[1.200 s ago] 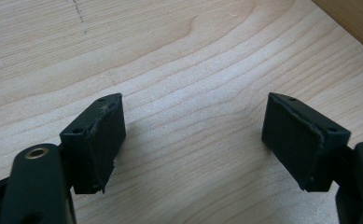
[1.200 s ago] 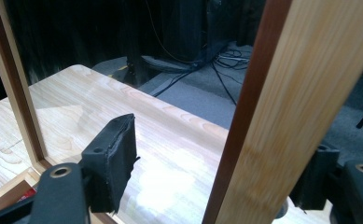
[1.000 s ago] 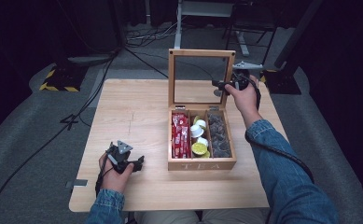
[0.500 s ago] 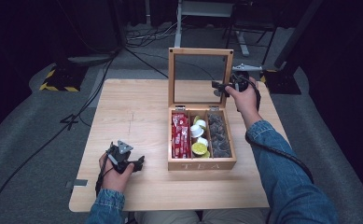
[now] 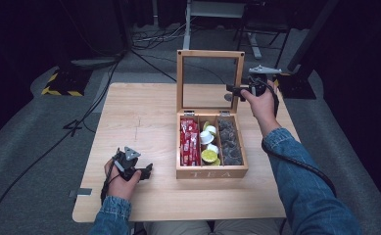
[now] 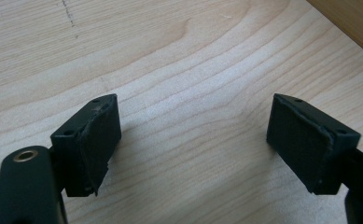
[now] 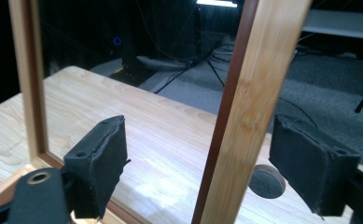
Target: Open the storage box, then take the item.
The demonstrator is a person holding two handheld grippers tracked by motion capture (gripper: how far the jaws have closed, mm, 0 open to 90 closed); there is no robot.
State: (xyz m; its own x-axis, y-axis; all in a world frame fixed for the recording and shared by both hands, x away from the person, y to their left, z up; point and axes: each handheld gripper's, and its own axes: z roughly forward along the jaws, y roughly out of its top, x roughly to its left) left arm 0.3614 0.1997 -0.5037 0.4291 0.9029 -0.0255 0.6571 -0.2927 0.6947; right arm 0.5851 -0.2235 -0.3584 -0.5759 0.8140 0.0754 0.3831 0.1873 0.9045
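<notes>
Straddling lid frame (image 7: 249,116) — right claw (image 7: 216,163), unclamped

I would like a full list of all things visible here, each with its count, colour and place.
table: one, light wood, centre.
tea box: one, wooden, right of centre, three compartments.
lid: one, wood frame with clear pane, upright behind the box.
red packets: several, left compartment.
white and yellow cups: several, middle compartment.
dark pods: several, right compartment.
left gripper: one, black, open, near edge.
right gripper: one, black, jaws just opening, lid frame between them.
</notes>
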